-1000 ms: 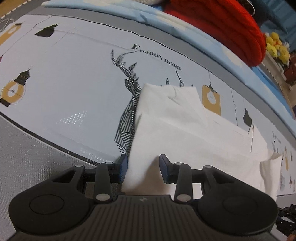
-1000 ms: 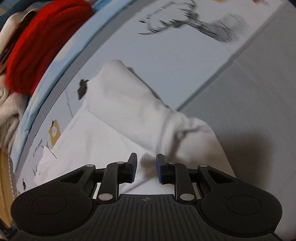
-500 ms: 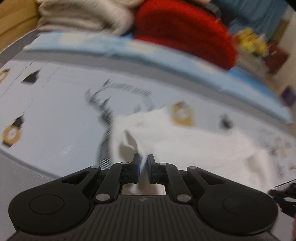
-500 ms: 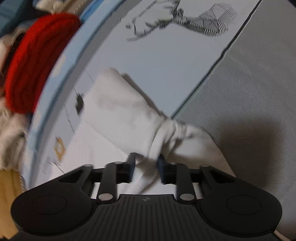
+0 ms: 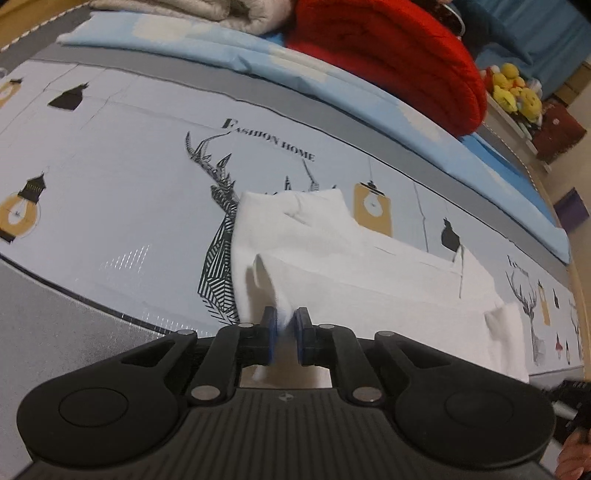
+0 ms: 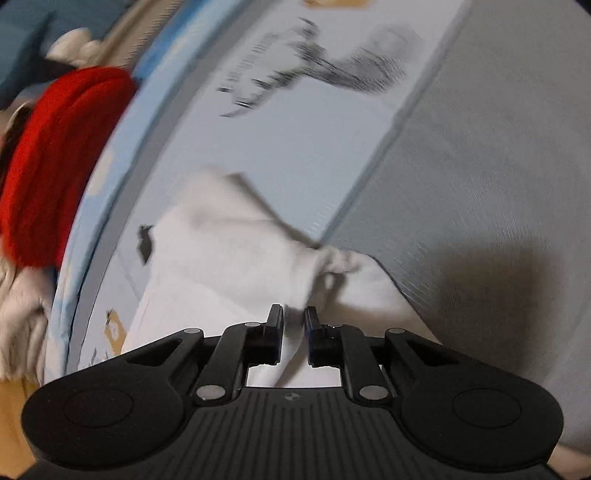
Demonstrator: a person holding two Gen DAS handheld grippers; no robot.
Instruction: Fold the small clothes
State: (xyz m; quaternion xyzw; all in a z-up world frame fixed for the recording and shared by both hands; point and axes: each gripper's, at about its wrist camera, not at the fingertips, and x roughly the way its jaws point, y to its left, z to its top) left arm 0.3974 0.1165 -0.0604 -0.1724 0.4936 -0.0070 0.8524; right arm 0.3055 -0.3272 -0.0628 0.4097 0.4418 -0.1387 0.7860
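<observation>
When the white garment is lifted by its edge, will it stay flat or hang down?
The white garment probably hangs limp: it already bunches where the left claw pinches it. It looks thin and light. The rest would likely drag along the printed sheet.

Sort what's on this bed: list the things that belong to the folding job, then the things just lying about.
In the job:
white garment
left gripper, pinching its near edge
right gripper, jaws opening, cloth between them

Lying about:
red knitted blanket
beige blanket
light blue folded sheet
yellow plush toys
printed bed cover

Dim indoor light, fisheye-bent edges; right view motion-blurred, perhaps slightly left too.
</observation>
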